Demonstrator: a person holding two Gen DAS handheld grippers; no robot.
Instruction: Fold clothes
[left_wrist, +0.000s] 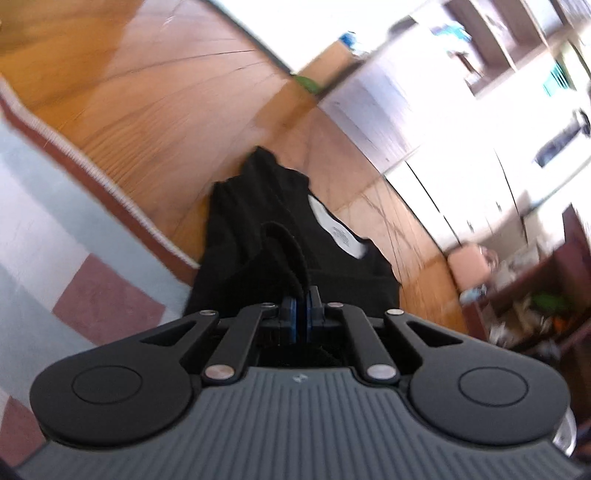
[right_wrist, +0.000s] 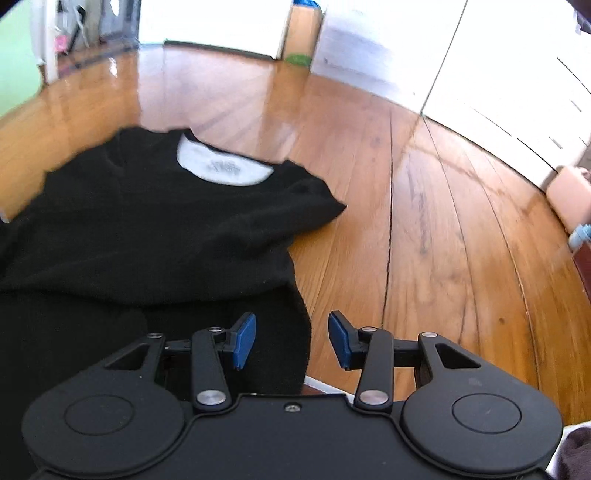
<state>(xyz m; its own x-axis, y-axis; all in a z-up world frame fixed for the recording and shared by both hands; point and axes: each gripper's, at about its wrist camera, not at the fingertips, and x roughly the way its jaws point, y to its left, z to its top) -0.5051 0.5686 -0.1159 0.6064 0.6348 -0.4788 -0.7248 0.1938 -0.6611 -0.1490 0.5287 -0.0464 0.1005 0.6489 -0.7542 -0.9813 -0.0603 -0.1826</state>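
A black T-shirt (right_wrist: 155, 229) with a white neck label (right_wrist: 221, 168) lies on the wooden floor, collar away from me. My right gripper (right_wrist: 291, 339) is open and empty, hovering over the shirt's right lower edge. In the left wrist view my left gripper (left_wrist: 301, 306) is shut on a fold of the black T-shirt (left_wrist: 258, 229), which hangs and stretches away from the jaws; the white label (left_wrist: 338, 230) shows there too.
Wooden floor (right_wrist: 424, 221) all around. A striped rug (left_wrist: 55, 229) with a fringed edge lies to the left. White cabinets (right_wrist: 498, 74), a cardboard box (right_wrist: 303, 29) and a cluttered dark shelf (left_wrist: 535, 295) stand at the far side.
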